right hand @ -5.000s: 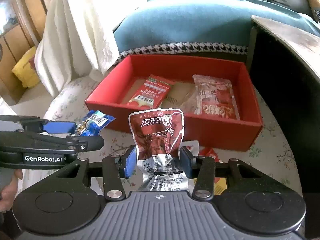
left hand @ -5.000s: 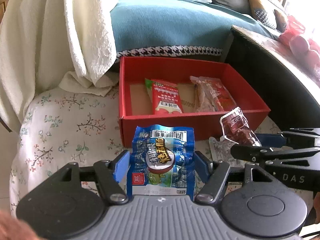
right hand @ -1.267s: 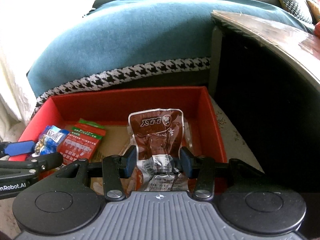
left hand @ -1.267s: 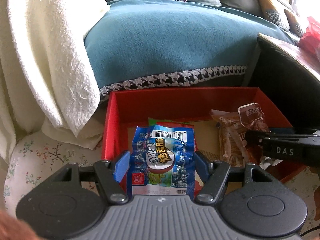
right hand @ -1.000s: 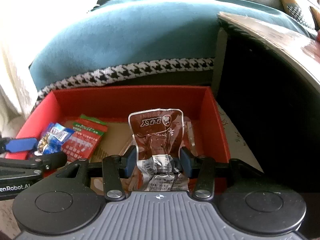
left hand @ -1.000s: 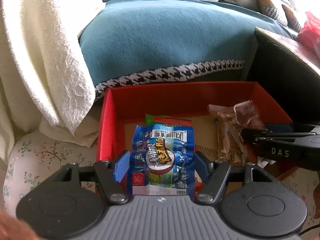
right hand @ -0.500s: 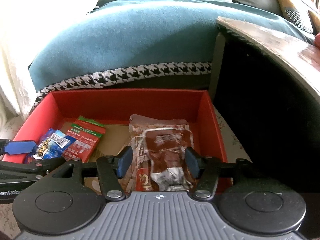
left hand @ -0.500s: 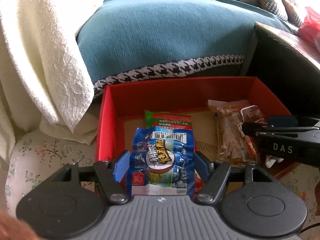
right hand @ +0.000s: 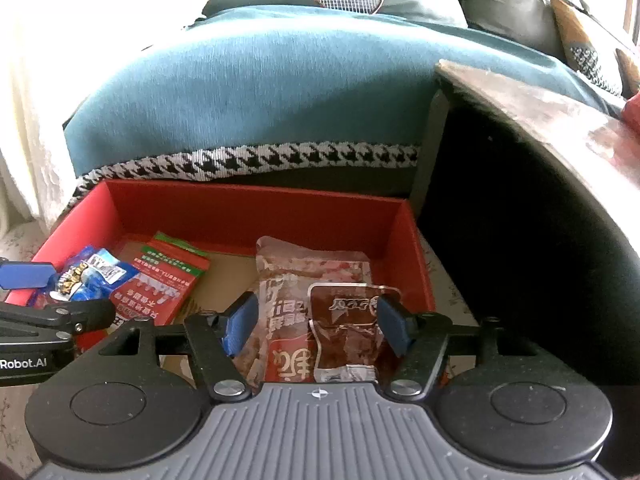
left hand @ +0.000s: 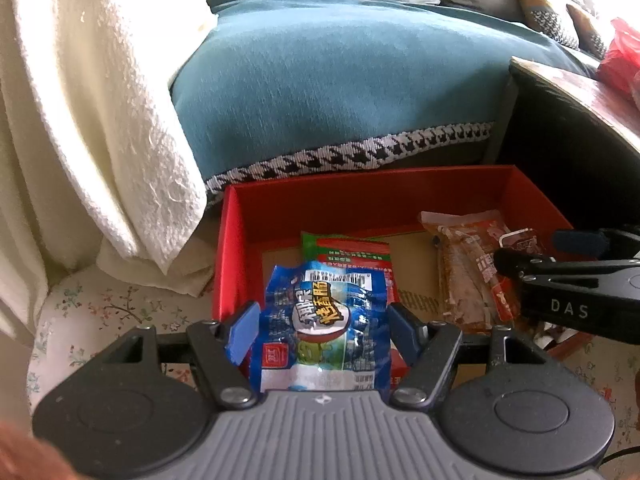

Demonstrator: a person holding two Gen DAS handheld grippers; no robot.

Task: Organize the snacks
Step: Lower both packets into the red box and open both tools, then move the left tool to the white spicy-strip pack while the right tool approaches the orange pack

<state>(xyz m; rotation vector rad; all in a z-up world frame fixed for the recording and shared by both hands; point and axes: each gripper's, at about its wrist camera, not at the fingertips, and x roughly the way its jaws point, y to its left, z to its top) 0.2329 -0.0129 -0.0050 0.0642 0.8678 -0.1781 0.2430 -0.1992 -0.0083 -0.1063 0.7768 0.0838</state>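
Observation:
A red box (left hand: 360, 186) stands on the floral cloth, and both grippers hover over it. My left gripper (left hand: 322, 332) is shut on a blue snack packet (left hand: 324, 316), held upright above the box's left half. In the right wrist view that blue snack packet (right hand: 90, 276) shows at the left with the left gripper (right hand: 44, 292). My right gripper (right hand: 316, 326) is opening. A brown packet (right hand: 346, 328) lies loose between its pads on a larger reddish clear packet (right hand: 288, 292) in the box's right half. A red and green packet (right hand: 160, 280) lies flat in the middle.
A teal cushion with a houndstooth border (right hand: 260, 92) rises just behind the box. A dark wooden table (right hand: 540, 128) stands close to the box's right side. A white towel (left hand: 100, 100) hangs at the left. The floral cloth (left hand: 100, 312) surrounds the box.
The right gripper's jaws spread apart, and the brown packet dropped from upright between the pads to lying on the reddish packet in the box. The left gripper kept its hold.

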